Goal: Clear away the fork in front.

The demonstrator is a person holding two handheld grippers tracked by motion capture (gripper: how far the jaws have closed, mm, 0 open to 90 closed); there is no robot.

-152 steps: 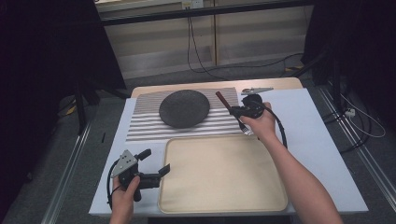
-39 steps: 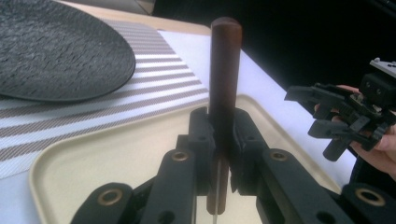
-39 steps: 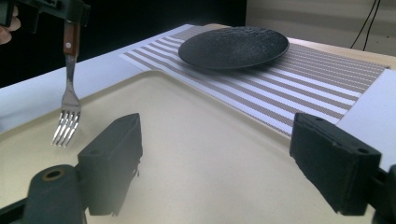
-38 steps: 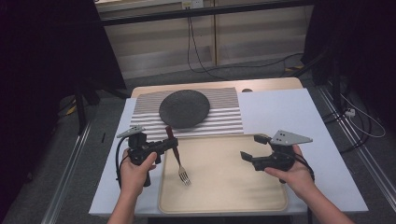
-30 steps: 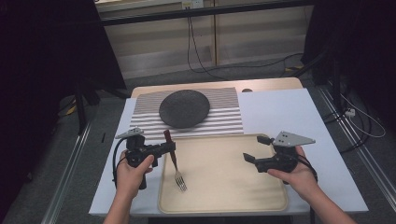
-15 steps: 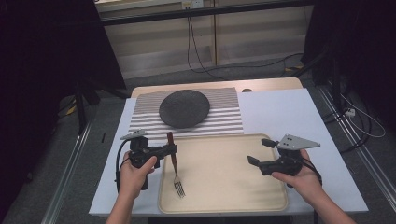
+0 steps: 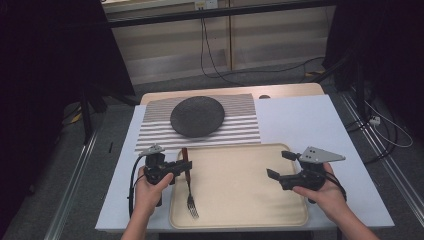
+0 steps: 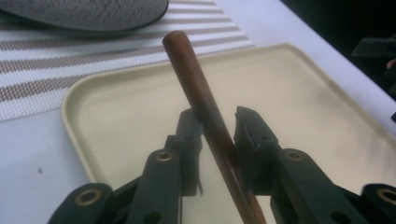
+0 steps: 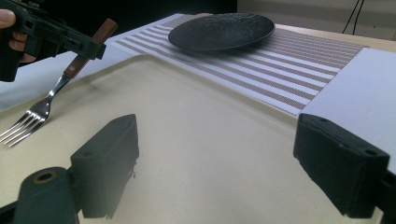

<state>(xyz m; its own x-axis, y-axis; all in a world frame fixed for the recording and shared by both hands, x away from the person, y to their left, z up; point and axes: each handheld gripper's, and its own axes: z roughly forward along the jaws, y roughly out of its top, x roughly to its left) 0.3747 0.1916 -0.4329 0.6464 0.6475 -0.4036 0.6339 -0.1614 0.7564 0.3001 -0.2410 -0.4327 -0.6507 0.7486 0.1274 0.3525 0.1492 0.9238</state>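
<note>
One fork (image 7: 188, 186), its handle partly hidden in the clamped left hand-held gripper (image 7: 185, 166), one tray (image 7: 240, 150), one plate (image 7: 197, 116); right hand-held gripper (image 7: 277, 167) spread apart.

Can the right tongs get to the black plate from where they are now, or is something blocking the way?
Probably yes. The right tongs are open and empty over the tray, and only bare tray and striped mat lie between them and the black plate.

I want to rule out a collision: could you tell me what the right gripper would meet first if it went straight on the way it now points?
Probably the left gripper holding the fork; the right gripper points leftward across the bare tray. Depth is uncertain.
</note>
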